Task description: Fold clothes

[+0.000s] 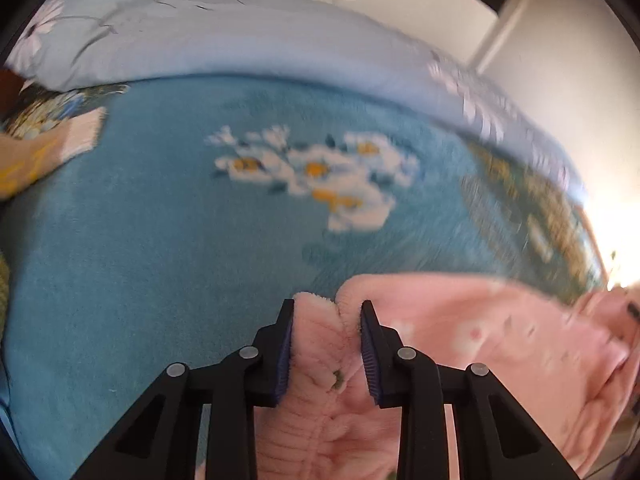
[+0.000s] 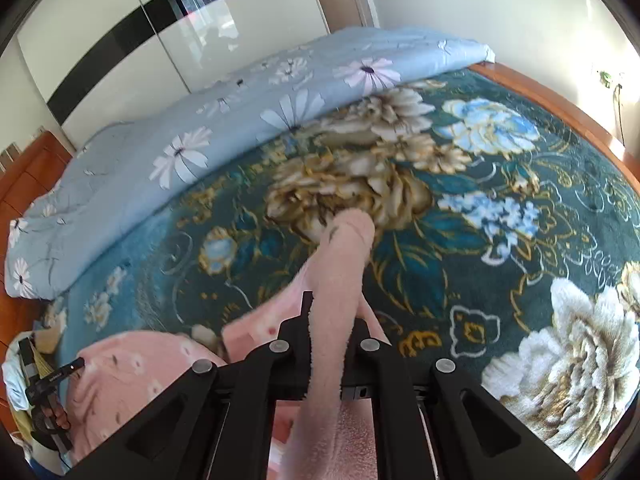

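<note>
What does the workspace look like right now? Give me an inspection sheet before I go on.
Surface: bed with a blue floral blanket, wooden frame at the edges.
Job's things: pink fleece garment, held up at two spots, one by each tongs.
Clutter: pale blue daisy quilt bunched along the far side; a second cloth piece at the blanket's edge, blurred.
Grippers: left tongs closed on a thick bunched edge of the garment; right tongs shut on a narrow fold.
Cables: a thin cord on the wall beyond the bed.
Surroundings: glossy white wardrobe with a black band, white walls, strong sunlight.
</note>
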{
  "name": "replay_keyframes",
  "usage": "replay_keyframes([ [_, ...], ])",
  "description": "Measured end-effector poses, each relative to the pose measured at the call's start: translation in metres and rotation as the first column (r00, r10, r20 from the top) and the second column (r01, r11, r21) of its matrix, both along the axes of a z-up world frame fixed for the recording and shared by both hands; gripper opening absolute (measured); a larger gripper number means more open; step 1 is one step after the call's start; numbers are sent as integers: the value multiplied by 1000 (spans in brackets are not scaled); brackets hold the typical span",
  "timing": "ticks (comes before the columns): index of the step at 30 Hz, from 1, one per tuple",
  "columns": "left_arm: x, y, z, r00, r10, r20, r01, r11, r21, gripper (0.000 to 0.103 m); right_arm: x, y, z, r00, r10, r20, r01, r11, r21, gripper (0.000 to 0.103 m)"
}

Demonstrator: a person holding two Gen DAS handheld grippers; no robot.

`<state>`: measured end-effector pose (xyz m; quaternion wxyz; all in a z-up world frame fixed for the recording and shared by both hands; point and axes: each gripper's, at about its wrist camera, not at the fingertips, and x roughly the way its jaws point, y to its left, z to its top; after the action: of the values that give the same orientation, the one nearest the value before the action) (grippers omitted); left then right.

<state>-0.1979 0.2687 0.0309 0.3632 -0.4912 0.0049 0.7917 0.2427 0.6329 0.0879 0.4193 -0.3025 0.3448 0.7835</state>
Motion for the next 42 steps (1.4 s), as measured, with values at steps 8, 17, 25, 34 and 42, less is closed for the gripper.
replay_keyframes([
  [8, -22, -88, 129, 955, 227, -192, -181, 957, 227, 31, 61, -26, 148, 967, -29, -253, 104, 952, 289, 6],
  [17, -46, -125, 21, 959, 279, -41, -279, 960, 6, 33, 168, -11, 16, 945, -266, -191, 277, 960, 32, 6],
  [25, -33, -117, -24, 953, 299, 56, -298, 954, -16, 37, 203, -16, -90, 934, -345, -89, 328, 930, -164, 6],
  [34, 20, -149, -15, 978, 195, 78, -201, 977, 71, 63, 205, -37, -77, 937, -340, -83, 331, 938, -102, 23],
  [42, 84, -184, -47, 963, 197, 185, -218, 971, 101, 67, 187, -82, -53, 965, -259, 30, 255, 962, 95, 48],
])
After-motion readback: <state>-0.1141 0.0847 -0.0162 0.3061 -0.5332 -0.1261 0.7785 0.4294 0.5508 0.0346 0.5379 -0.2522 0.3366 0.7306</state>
